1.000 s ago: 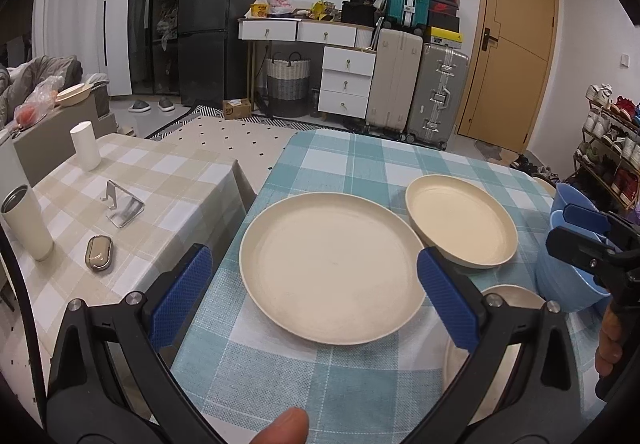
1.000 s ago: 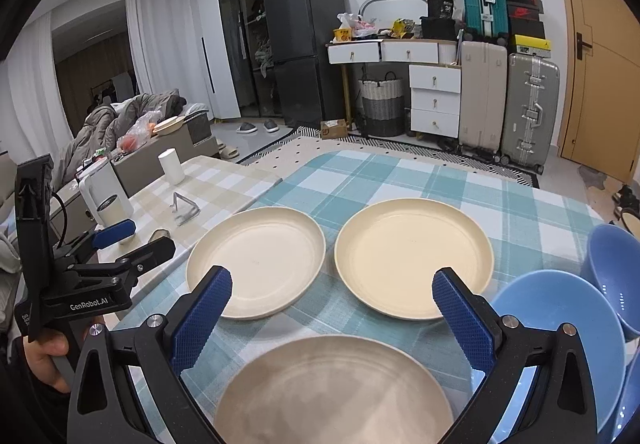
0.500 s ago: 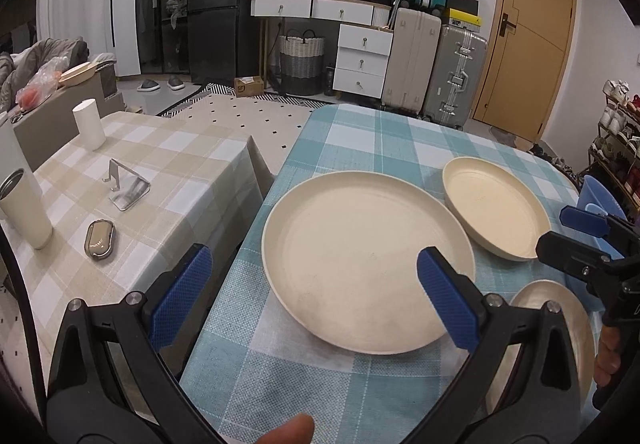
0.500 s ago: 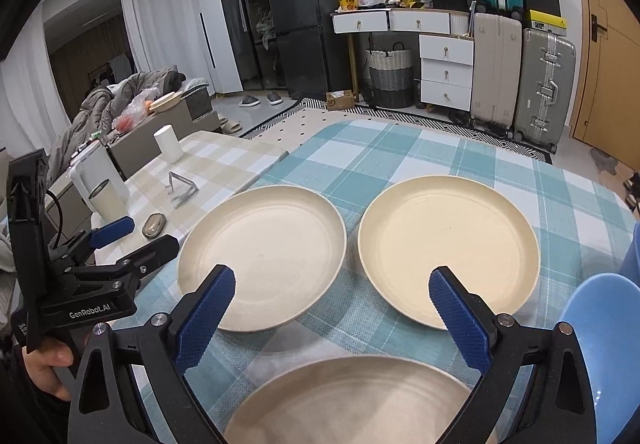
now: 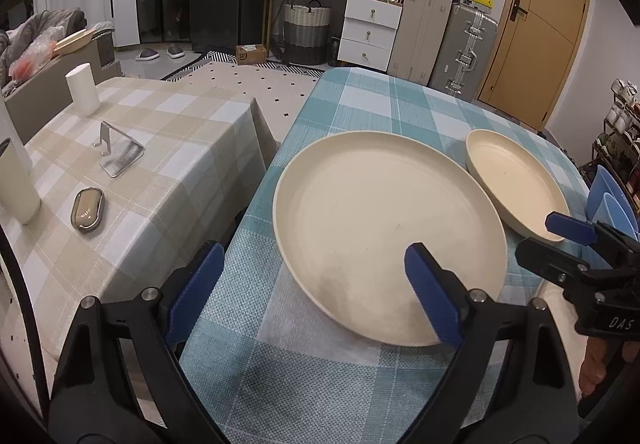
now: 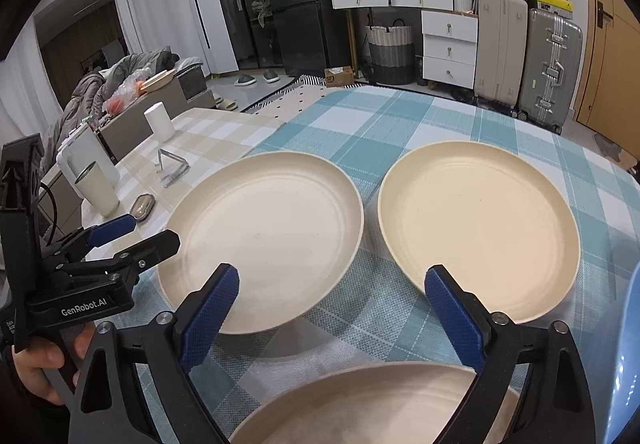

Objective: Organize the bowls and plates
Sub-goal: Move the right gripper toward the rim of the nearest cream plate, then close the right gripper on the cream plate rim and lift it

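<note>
Nothing is stacked yet. Nearest, at six o'clock, a third plate lies under the right gripper, whose empty jaws are closing. The left gripper, also empty and closing, straddles the left plate's near rim. The right plate sits just beside it at one o'clock; blue bowls wait at three.

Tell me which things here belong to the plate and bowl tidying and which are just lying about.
Part of the job:
- left cream plate
- right cream plate
- near cream plate
- blue bowls

Just lying about, all on the beige-checked side table:
- metal phone stand
- white cup
- tumbler
- small oval case
</note>
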`<state>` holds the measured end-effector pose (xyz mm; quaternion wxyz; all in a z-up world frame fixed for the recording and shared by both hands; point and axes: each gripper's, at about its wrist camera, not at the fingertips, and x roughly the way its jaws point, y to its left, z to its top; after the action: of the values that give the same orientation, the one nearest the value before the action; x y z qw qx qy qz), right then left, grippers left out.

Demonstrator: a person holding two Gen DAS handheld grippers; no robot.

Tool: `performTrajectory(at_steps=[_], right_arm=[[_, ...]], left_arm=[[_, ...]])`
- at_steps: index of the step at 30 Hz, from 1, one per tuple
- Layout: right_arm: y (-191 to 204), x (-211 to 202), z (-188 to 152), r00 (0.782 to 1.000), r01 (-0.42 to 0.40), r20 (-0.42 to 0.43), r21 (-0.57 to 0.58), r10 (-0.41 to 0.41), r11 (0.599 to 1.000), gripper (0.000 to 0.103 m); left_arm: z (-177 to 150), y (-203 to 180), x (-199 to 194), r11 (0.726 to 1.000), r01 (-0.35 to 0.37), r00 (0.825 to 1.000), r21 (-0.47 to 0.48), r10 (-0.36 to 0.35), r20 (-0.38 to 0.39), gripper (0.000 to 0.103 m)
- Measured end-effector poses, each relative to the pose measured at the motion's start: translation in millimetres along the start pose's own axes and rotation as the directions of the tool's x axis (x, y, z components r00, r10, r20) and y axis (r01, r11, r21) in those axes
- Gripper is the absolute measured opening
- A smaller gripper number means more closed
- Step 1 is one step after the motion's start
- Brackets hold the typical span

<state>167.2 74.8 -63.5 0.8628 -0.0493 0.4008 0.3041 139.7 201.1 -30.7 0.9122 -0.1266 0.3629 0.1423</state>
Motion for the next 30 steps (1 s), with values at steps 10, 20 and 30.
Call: performTrajectory(at_steps=[10,20,30], right_arm=[[-2.5,19.4,-1.3,0.999,-0.022,-0.049,0.024,0.023,0.999,0.079],[-3.7,34.1,-1.3,0.994,-0.055,-0.094,0.049,0.059,0.997,0.063],[-2.8,51.0,-2.6,0.985,-0.084,-0.142,0.074,0.094,0.994,0.046]], left_arm=[[-1.1,0.8,16.3,1.0,0.008,0.999,-0.014,-0.009,-0.054,0.08],[-2.6,3.2,29.0,0.999,0.02,0.995,-0.028,-0.023,-0.1,0.064],[-6.1,6.2,39.2,0.999,0.025,0.991,-0.043,-0.031,-0.128,0.041]])
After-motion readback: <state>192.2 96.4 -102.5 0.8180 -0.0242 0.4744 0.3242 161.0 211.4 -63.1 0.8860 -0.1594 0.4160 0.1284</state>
